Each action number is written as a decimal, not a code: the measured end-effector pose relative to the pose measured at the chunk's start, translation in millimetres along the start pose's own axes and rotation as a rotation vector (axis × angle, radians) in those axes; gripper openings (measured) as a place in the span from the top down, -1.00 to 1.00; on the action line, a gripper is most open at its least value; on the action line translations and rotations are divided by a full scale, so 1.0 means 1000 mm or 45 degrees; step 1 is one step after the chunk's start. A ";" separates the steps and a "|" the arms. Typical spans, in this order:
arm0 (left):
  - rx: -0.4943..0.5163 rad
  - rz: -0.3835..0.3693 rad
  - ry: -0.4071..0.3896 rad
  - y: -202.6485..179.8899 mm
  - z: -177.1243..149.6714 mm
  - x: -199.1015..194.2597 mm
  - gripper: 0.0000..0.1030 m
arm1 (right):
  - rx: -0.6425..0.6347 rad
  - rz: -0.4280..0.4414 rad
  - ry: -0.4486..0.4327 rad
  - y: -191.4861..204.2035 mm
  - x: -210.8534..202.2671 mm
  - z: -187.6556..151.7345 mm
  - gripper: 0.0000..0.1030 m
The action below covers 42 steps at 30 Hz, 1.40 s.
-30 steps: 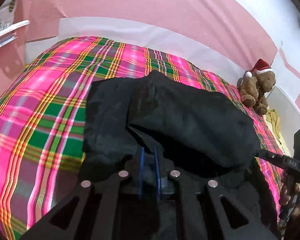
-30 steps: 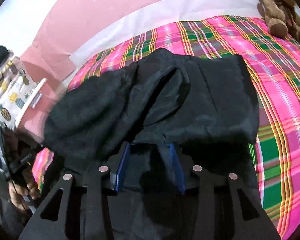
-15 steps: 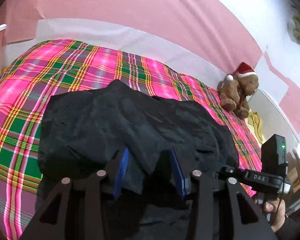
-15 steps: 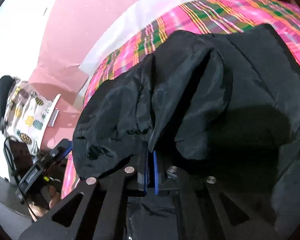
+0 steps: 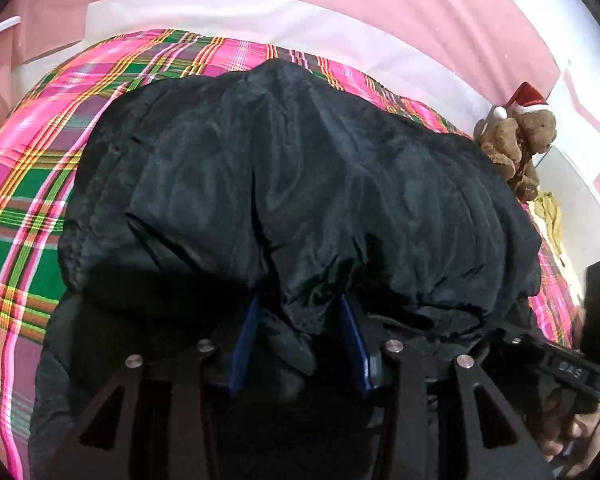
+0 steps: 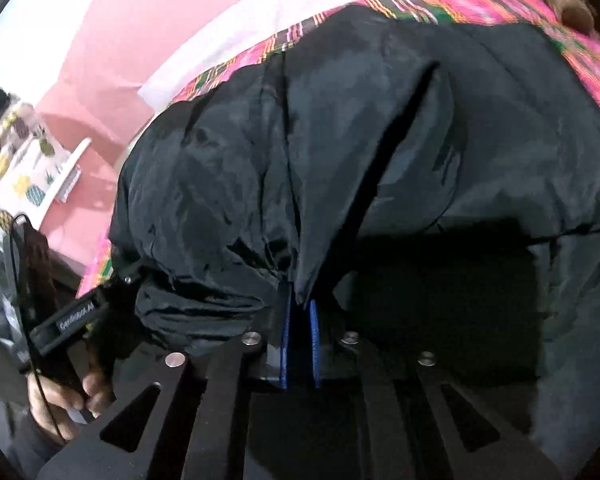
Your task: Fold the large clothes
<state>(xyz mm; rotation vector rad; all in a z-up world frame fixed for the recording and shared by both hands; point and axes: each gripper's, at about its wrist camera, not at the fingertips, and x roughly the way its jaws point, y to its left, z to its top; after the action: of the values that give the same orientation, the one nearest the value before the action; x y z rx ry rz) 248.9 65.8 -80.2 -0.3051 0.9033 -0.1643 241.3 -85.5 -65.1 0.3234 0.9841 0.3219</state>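
A large black jacket (image 5: 300,180) with a shiny lining lies bunched on a pink and green plaid bedcover (image 5: 28,184). My left gripper (image 5: 298,312) stands open at the jacket's near edge. A loose fold hangs between its blue pads (image 5: 244,332) without being pinched. In the right wrist view the same jacket (image 6: 380,140) fills the frame. My right gripper (image 6: 299,304) pinches a narrow fold of it between nearly closed pads, and its jaws are opening slightly. Each gripper shows at the edge of the other's view, held by a hand (image 6: 60,396).
A brown teddy bear (image 5: 516,140) in a red hat sits at the bed's far right corner against the pink wall (image 5: 340,0). Yellow cloth (image 5: 548,212) lies beside it. A pineapple-print fabric (image 6: 16,168) hangs left of the bed.
The left gripper, shut on the jacket a second ago, has opened. The right gripper has closed on a fold. Both have sunk closer to the jacket.
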 end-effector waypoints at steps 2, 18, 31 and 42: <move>0.003 0.003 0.002 -0.001 0.000 0.000 0.13 | -0.052 -0.050 -0.032 0.007 -0.011 -0.001 0.65; 0.040 0.029 -0.018 -0.003 -0.003 0.000 0.13 | -0.258 -0.367 -0.163 -0.004 -0.011 0.059 0.45; 0.128 0.061 -0.186 -0.013 0.046 -0.066 0.14 | -0.246 -0.282 -0.271 -0.007 -0.045 0.068 0.44; 0.058 0.157 -0.139 0.032 0.086 0.037 0.13 | -0.195 -0.353 -0.168 -0.030 0.030 0.115 0.43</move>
<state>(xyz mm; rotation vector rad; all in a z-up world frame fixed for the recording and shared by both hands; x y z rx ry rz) 339.8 102.2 -68.2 -0.2130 0.8069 -0.0536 358.6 -114.5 -41.1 0.0658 0.8560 0.1209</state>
